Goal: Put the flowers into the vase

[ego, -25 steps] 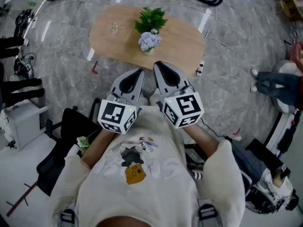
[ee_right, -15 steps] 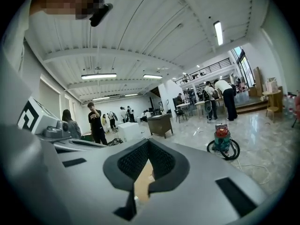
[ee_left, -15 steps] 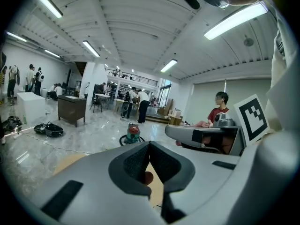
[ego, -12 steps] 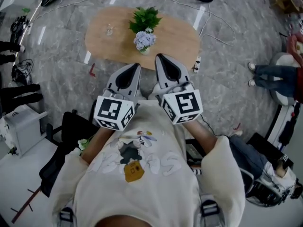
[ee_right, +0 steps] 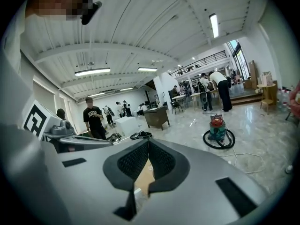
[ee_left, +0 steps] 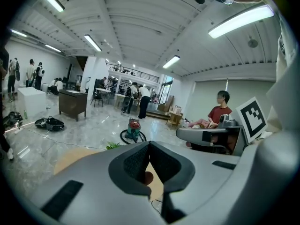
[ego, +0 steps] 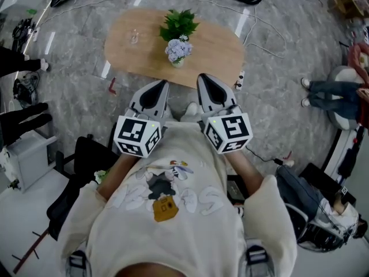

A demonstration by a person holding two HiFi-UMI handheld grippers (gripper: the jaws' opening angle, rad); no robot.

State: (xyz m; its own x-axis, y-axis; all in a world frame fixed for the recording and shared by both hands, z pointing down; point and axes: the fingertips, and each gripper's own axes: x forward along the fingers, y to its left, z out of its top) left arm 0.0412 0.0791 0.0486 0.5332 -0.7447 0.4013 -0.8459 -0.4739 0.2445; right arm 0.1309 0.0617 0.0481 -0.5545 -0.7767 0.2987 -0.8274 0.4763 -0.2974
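Note:
An oval wooden table stands on the marble floor ahead of me. On it is a bunch of pale blue flowers with green leaves behind, in a small holder. A small clear glass vase stands apart at the table's left. My left gripper and right gripper are held side by side at chest height, short of the table's near edge. Both are shut with nothing between the pads. The left gripper and right gripper views show the closed jaws with the table top beyond.
A white power strip lies at the table's right near edge, with cables trailing over the floor. A person's legs are at the left and a seated person at the right. A black chair stands by my left. A vacuum cleaner sits beyond the table.
My right gripper has drifted a little to the right, widening the gap to the left one. The left gripper has kept still. The head view has shifted slightly.

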